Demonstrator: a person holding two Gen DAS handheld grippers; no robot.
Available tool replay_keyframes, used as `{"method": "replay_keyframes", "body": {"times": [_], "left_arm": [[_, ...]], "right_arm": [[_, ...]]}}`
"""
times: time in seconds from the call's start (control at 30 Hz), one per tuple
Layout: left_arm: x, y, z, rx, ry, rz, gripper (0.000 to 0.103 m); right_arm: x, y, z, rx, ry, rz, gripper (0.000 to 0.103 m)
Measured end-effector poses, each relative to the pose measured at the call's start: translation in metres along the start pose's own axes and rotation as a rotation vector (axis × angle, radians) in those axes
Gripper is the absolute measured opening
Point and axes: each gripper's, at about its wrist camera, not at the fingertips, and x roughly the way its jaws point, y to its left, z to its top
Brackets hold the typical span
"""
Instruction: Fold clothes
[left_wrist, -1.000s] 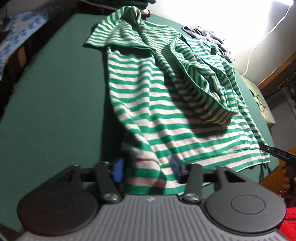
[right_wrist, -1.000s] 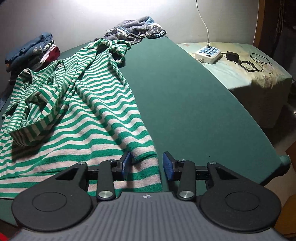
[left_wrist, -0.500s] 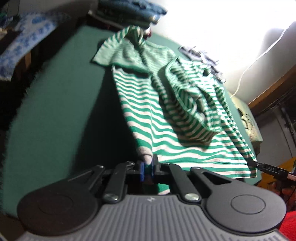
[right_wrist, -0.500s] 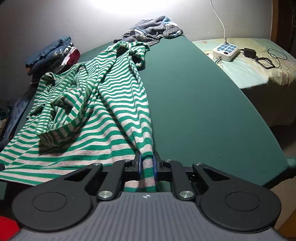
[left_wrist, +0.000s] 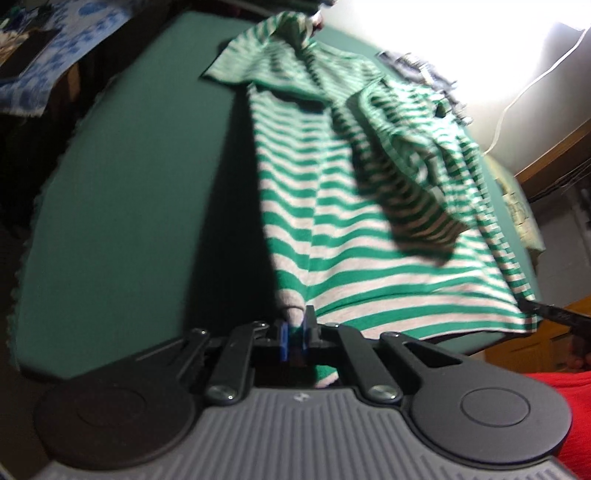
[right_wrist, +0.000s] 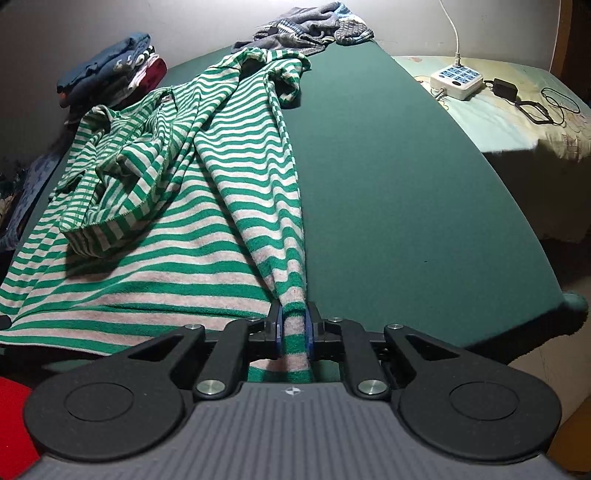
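Both jaws, open a second ago, are now clenched on the striped shirt (right_wrist: 229, 206) spread on the green table (right_wrist: 406, 206), left gripper (left_wrist: 293, 332) and right gripper (right_wrist: 294, 328) each pinching a near hem corner, ready to lift for a fold.

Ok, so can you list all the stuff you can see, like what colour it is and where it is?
striped shirt: one, green and pale stripes, spread rumpled on the table, near hem corners pinched
table: one, dark green top, under the shirt
folded clothes pile: one stack, blue, white and dark red, far left by the wall
crumpled grey clothes: one heap, grey and blue, far end of the table
power strip: one, white with blue sockets, on the pale cloth to the right
black adapter and cable: one, black, beside the strip
left gripper: one, black with blue fingers, shut on the shirt's hem
right gripper: one, black with blue fingers, shut on the shirt's hem
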Motion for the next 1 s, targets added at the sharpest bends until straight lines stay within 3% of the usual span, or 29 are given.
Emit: {"method": "replay_keyframes", "body": {"times": [0.1, 0.17, 0.27, 0.37, 0.47, 0.57, 0.67, 0.87, 1.0], "left_arm": [[0.001, 0.003, -0.002, 0.045, 0.023, 0.03, 0.002], [-0.002, 0.002, -0.006, 0.11, 0.044, 0.058, 0.004], [-0.012, 0.006, -0.006, 0.198, 0.058, 0.127, 0.004], [-0.029, 0.009, 0.014, 0.224, -0.01, 0.158, 0.004], [-0.03, -0.008, 0.047, 0.276, -0.117, 0.128, 0.006], [-0.006, -0.038, 0.076, 0.347, -0.189, 0.144, 0.011], [0.029, -0.056, 0.105, 0.319, -0.221, 0.148, 0.029], [0.086, -0.11, 0.154, 0.307, -0.196, 0.163, 0.03], [0.106, -0.16, 0.184, 0.412, -0.228, 0.183, 0.056]], "right_arm": [[0.005, -0.002, 0.002, -0.002, 0.024, -0.006, 0.014], [0.004, -0.008, 0.004, 0.005, 0.051, -0.013, 0.025], [-0.007, -0.014, 0.014, 0.01, 0.034, -0.067, 0.029], [-0.016, -0.017, 0.035, 0.014, -0.061, -0.111, 0.029], [-0.013, -0.011, 0.061, -0.01, -0.151, -0.136, 0.029], [0.013, 0.007, 0.085, -0.11, -0.23, -0.167, 0.029], [0.045, 0.018, 0.107, -0.19, -0.274, -0.188, 0.03], [0.095, 0.021, 0.146, -0.232, -0.278, -0.186, 0.031], [0.113, 0.023, 0.168, -0.237, -0.286, -0.136, 0.031]]}}
